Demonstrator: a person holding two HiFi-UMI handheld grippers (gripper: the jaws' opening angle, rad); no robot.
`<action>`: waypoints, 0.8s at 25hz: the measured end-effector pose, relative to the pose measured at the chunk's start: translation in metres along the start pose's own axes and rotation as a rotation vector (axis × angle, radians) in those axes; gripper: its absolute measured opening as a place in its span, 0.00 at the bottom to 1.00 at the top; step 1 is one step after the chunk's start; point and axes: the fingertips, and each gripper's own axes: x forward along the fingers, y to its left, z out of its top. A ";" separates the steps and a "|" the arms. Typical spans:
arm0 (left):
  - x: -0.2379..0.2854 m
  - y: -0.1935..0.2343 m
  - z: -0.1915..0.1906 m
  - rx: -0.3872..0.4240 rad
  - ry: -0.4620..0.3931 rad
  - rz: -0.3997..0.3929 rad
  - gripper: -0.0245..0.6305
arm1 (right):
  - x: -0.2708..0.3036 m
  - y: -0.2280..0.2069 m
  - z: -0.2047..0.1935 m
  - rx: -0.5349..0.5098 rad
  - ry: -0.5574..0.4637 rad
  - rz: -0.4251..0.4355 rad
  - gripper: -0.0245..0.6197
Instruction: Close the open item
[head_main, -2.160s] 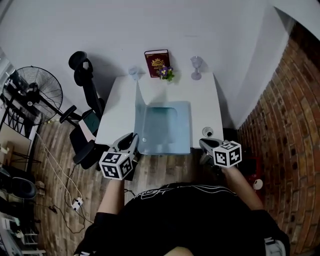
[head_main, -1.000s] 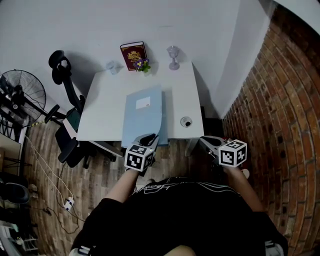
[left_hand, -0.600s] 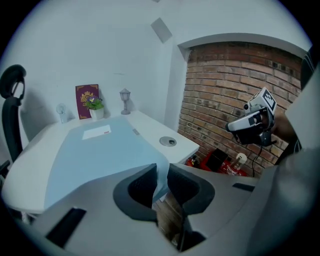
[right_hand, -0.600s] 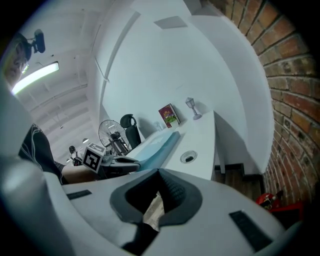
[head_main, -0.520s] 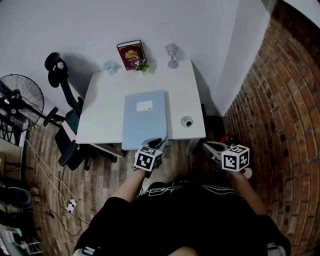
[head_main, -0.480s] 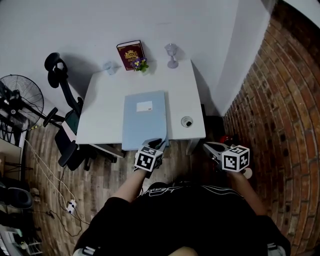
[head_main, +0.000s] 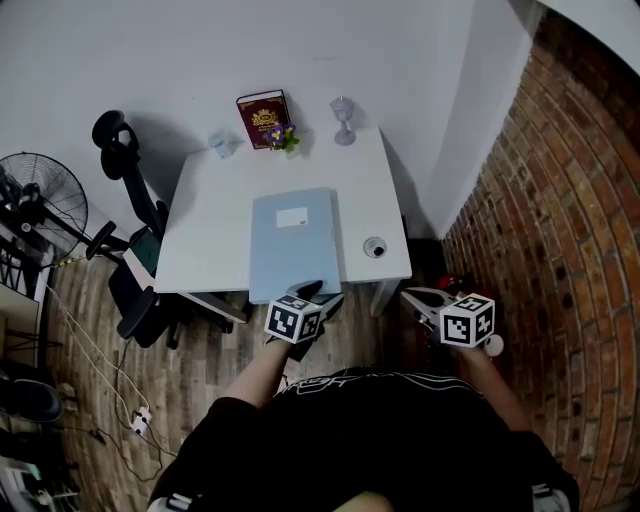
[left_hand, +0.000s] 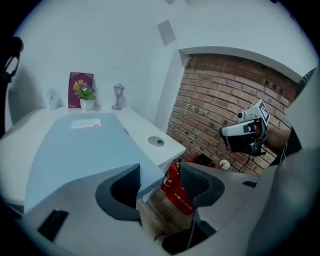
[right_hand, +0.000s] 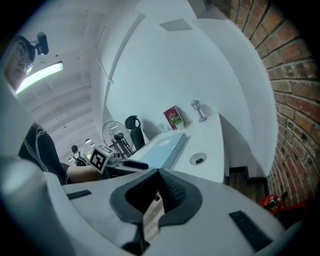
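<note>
A small clear drinking glass, a maroon hard-cover book propped upright and a little plant are lining the far edge of the white, smooth desk, seemingly kept well clear of the work.

The folder, the task's thing, is lying flat mid-desk with its cover down. It is pale blue, matte and thin, with a white label. The left gripper is hanging at its near right corner. Its fingers are opening, and that corner is sitting in the gap beside one pad, unpressed, likely a release after closing.

Further right, a stemmed goblet and a round cable port are sitting on the desk. The right gripper is idling off the desk near the brick wall, its ribbed fingers clenched on nothing.
</note>
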 end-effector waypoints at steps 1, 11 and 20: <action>-0.007 -0.002 0.002 -0.008 -0.019 -0.005 0.42 | 0.000 0.011 0.003 -0.026 -0.013 0.023 0.04; -0.137 -0.049 0.008 -0.096 -0.248 -0.059 0.41 | 0.003 0.137 0.008 -0.109 -0.128 0.244 0.04; -0.234 -0.091 -0.005 -0.133 -0.478 -0.109 0.11 | -0.016 0.224 -0.011 -0.069 -0.175 0.388 0.04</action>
